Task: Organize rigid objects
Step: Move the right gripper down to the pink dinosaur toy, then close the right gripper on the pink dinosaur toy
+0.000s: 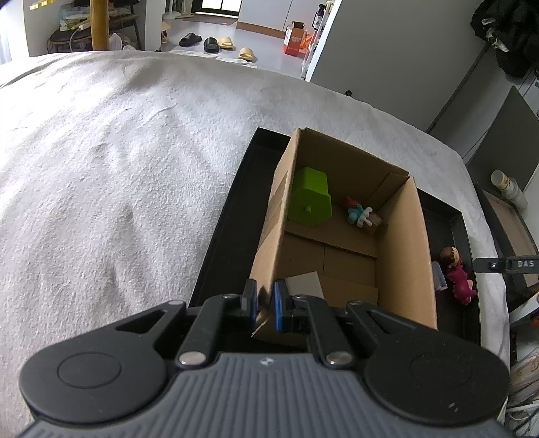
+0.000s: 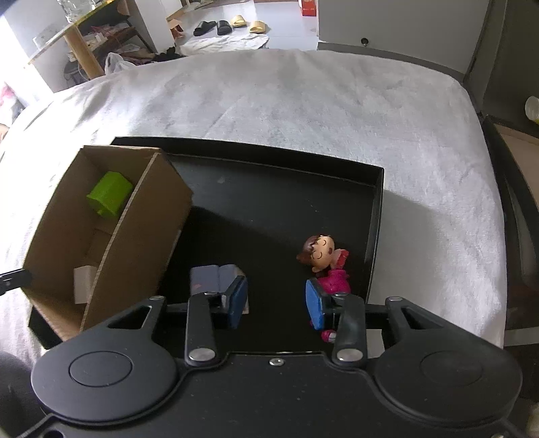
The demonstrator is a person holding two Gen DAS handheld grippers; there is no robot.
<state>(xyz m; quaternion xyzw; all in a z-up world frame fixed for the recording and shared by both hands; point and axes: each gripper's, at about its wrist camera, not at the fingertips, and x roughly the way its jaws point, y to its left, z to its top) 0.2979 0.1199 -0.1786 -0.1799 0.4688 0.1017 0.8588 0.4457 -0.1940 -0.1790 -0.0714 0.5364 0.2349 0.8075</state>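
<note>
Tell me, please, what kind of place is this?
Probably a home, likely a bedroom: the black tray rests on a white towel-like blanket over what looks like a bed, and slippers lie on the floor beyond, near a cluttered shelf.

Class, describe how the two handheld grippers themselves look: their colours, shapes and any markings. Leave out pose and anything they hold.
The left gripper has a ribbed grey body, black linkage arms with silver rivets, two round black discs and blue finger pads. The right gripper looks the same but with a smooth black body and blue pads. No cables, sleeves or hands show.
</note>
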